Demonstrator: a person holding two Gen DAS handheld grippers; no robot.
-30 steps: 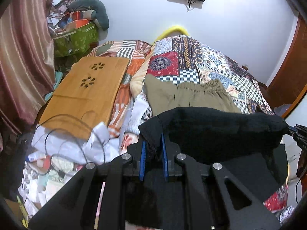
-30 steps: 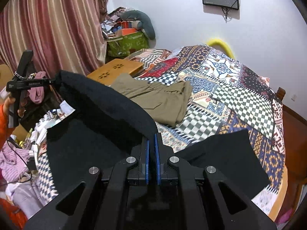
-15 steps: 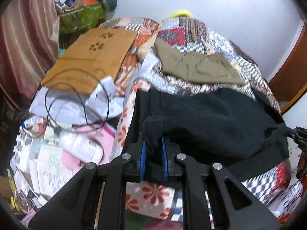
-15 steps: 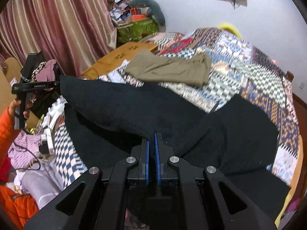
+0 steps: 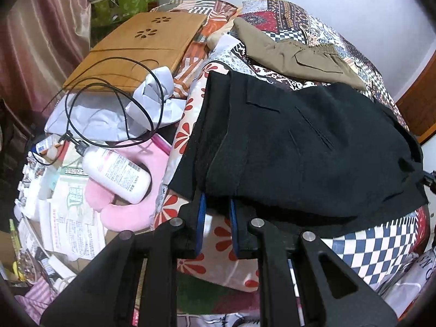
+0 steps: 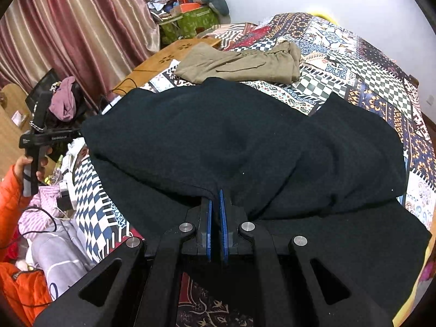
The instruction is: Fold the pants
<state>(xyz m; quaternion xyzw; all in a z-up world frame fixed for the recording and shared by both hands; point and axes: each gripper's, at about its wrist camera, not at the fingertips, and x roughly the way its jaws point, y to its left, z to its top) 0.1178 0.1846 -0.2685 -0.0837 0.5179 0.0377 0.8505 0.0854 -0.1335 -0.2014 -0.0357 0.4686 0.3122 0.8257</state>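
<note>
You're laying the fold: left gripper (image 5: pixel 216 204) and right gripper (image 6: pixel 215 204) both pinch the black pants (image 5: pixel 313 147). Next, let go and smooth 1 layer.

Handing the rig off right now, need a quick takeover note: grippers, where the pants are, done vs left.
Left gripper: jaws slightly apart, the edge of the black pants between the pads; whether it grips cannot be told.
Right gripper: shut on the black pants at the near edge.
Black pants lie on the patterned bedspread, top layer laid over the bottom one. The olive pants lie already folded behind them.
Done: first fold over looks laid down.
Left: probably release both grippers, smooth the bunched layer, then fold again to match the olive pair.
</note>
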